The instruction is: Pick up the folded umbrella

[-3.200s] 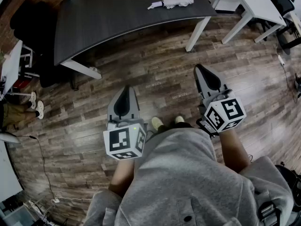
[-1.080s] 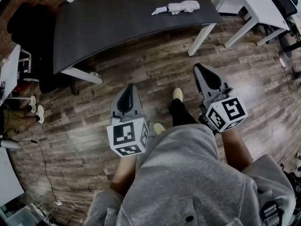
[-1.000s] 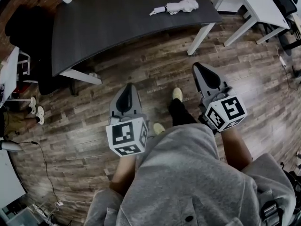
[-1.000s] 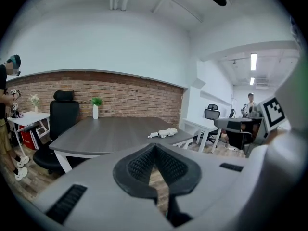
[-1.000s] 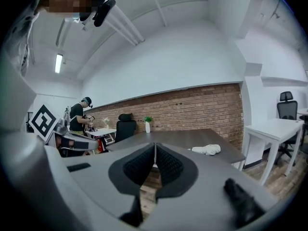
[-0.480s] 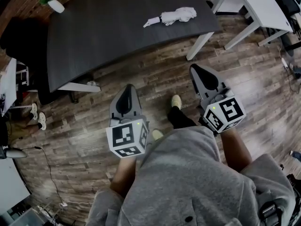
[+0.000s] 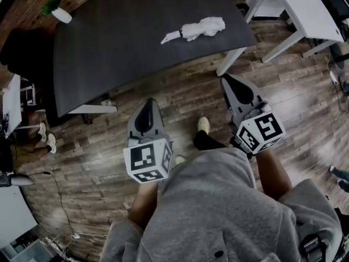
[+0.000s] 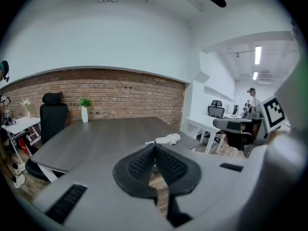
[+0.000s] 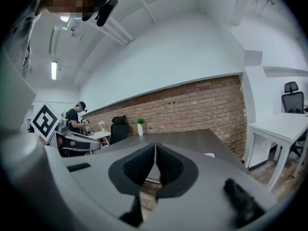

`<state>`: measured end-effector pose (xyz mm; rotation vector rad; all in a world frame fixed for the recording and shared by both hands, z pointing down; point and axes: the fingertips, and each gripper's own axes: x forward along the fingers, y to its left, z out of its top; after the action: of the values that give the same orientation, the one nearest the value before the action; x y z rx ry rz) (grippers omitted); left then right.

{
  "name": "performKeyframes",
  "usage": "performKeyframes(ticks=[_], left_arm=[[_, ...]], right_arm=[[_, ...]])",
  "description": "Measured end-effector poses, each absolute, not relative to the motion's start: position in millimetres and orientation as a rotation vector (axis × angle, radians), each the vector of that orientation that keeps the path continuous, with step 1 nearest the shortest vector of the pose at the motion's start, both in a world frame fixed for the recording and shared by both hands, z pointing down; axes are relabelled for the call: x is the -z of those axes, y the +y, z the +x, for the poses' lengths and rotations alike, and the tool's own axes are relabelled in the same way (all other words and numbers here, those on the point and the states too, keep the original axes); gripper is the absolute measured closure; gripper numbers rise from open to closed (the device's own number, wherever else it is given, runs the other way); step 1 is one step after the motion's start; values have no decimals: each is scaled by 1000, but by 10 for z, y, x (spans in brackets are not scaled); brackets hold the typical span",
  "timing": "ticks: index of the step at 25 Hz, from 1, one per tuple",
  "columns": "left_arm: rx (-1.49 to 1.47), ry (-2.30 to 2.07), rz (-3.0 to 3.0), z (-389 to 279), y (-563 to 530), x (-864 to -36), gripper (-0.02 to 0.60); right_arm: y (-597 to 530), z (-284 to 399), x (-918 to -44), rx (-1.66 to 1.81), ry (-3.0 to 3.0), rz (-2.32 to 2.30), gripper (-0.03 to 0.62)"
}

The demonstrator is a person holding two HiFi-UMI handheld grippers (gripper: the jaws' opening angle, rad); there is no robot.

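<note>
The head view alone takes in the whole layout from above. The dark bench stands across a wooden floor, and the left tool and right tool are held over that floor, well short of the bench. The folded umbrella is white and lies on the right part of the bench, near its right end. Its long axis runs left to right. The thin handle end points left and slightly nearer, and the bunched fabric is at the right.

Only the left gripper view shows the umbrella just past the closed, empty left tool, with a brick wall and a potted plant beyond. The right gripper view shows the right tool closed on nothing and, far left, a person.
</note>
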<state>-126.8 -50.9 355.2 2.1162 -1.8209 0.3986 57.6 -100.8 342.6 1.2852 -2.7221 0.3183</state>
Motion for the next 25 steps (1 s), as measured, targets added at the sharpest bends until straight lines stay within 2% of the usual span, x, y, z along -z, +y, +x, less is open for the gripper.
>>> performKeyframes(ticks=[14,25], left_arm=[[-412,-1852,2121,-795,-1020,-3531,566],[-422,-1871,2123,-662,-1150,-3500,566]], right_arm=[[-1551,990,-3435,-322,-2763,1261,563],[-1700,1064,-3452,-319,-2784,1226,563]])
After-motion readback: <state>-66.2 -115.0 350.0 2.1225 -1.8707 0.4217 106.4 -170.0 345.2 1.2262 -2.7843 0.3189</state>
